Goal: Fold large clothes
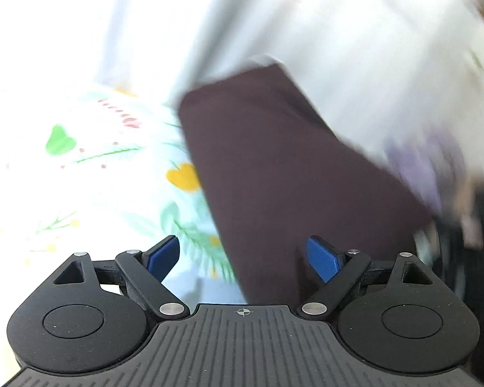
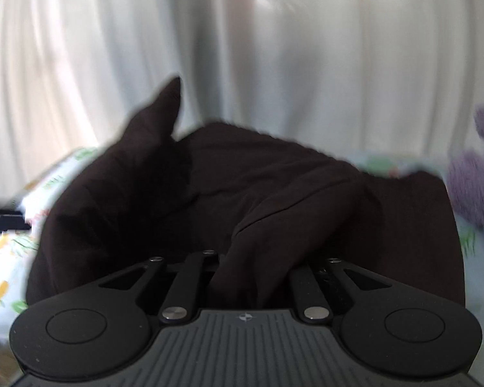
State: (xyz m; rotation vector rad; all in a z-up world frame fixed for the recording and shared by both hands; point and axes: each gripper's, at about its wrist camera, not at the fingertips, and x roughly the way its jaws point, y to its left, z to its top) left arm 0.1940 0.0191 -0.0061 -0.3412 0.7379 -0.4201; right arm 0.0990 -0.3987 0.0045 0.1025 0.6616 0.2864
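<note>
On the floral sheet (image 1: 90, 161), the dark garment (image 2: 274, 187) (rumpled) — right gripper (image 2: 251, 277) clamped on it, left gripper (image 1: 243, 254) spread apart.

Dark brown, plain fabric garment (image 1: 284, 174): no print visible. White bed sheet (image 1: 90, 167): floral pattern in green, yellow, pink-red. Pale white curtain (image 2: 274, 48), far: unpatterned. Fuzzy lilac-purple object (image 2: 477, 177), right: blurred. Gripper pads (image 1: 163, 254): blue; frames black.

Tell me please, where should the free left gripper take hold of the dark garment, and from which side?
Probably the straight side edge of the dark garment. It lies flat on the floral sheet, just ahead between the open fingers of the left gripper. Come low from the sheet side, sliding one finger under the edge.
</note>
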